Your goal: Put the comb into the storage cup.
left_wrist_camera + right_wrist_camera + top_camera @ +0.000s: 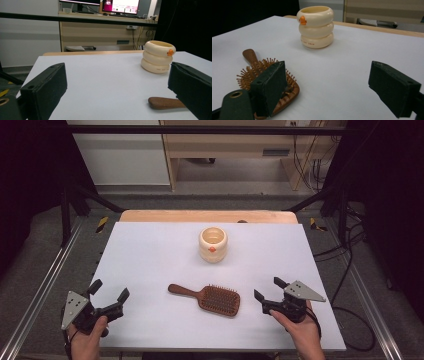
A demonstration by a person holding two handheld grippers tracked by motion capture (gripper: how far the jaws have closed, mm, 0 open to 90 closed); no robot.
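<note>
Two hand-held grippers are held low, unclenched and empty: left hand-held gripper [108,291], right hand-held gripper [267,289]. Between them a brown wooden paddle hairbrush [207,298] lies bristles-up on the white table [150,255], just beside the right one, likely for pickup.

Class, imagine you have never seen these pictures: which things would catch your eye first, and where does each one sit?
A cream cup shaped like three stacked rings, with a small orange mark near its rim, stands upright toward the far middle of the white table. Nearer the person lies a brown wooden hairbrush, bristles up, handle pointing left. The left gripper and the right gripper flank it with jaws open, neither touching anything.
</note>
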